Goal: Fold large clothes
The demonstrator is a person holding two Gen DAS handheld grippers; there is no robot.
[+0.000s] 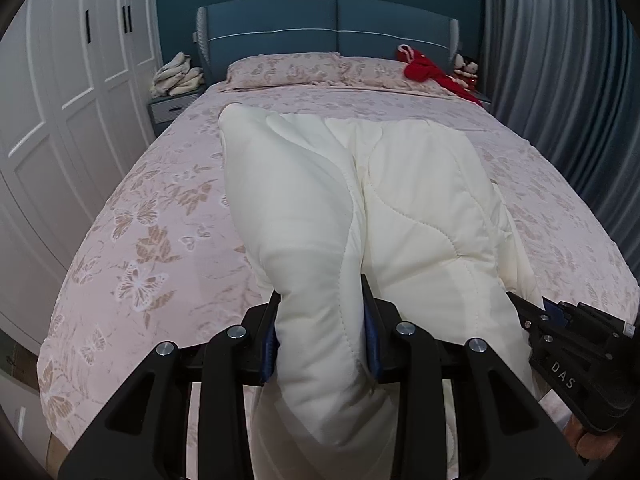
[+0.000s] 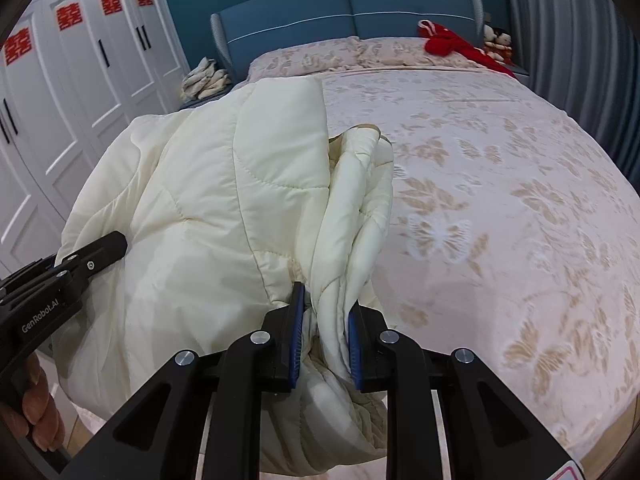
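Note:
A large cream quilted coat (image 1: 400,184) lies lengthwise on the bed, its near end lifted by both grippers. My left gripper (image 1: 322,312) is shut on a thick padded fold at the coat's near left edge. My right gripper (image 2: 326,312) is shut on a bunched fold of the same coat (image 2: 240,184) at its near right edge. The right gripper shows in the left wrist view (image 1: 532,320) at the coat's right side. The left gripper shows in the right wrist view (image 2: 100,252) at the coat's left side. The coat's lower part hangs below the grippers, hidden.
The bed (image 1: 152,208) has a pink butterfly-print cover, with pillows (image 1: 280,68) at a blue headboard (image 1: 328,24). A red garment (image 1: 428,68) lies at the far right. White wardrobes (image 1: 60,100) stand left, a nightstand with folded cloths (image 1: 178,76), grey curtains (image 1: 568,60) right.

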